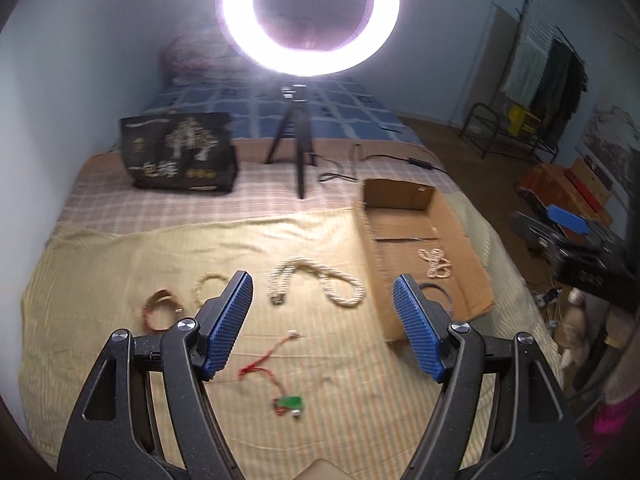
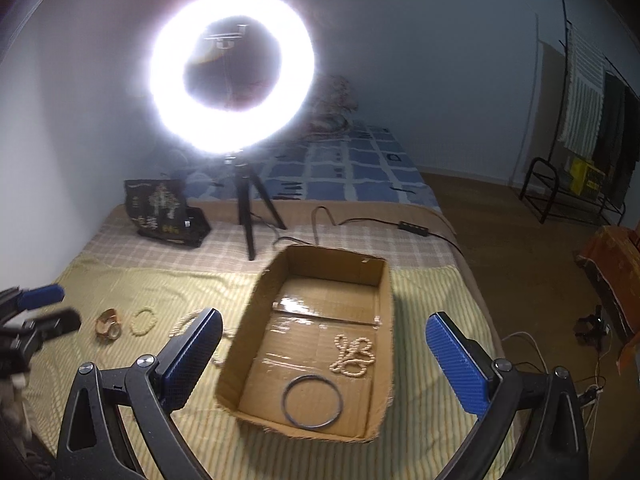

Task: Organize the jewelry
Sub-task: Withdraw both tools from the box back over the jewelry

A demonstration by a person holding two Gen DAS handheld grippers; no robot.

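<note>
A long cream bead necklace [image 1: 316, 286] lies on the striped yellow cloth, left of an open cardboard box [image 1: 468, 236]. A small bead bracelet [image 1: 208, 286], a brown and red bangle [image 1: 162, 310] and a red cord with a green pendant [image 1: 280, 376] lie nearer. In the box [image 2: 256, 312] rest a knotted bead strand [image 2: 354, 356] and a dark ring bangle [image 2: 312, 402]. My left gripper [image 1: 323, 294] hangs open above the cloth, empty. Over the box, my right gripper [image 2: 324, 330] is open and empty too.
A lit ring light [image 1: 308, 16] on a small tripod [image 1: 298, 148] stands at the back of the bed, its cable [image 1: 384, 158] trailing right. A black printed bag [image 1: 180, 152] sits at the back left. Floor clutter lies right of the bed.
</note>
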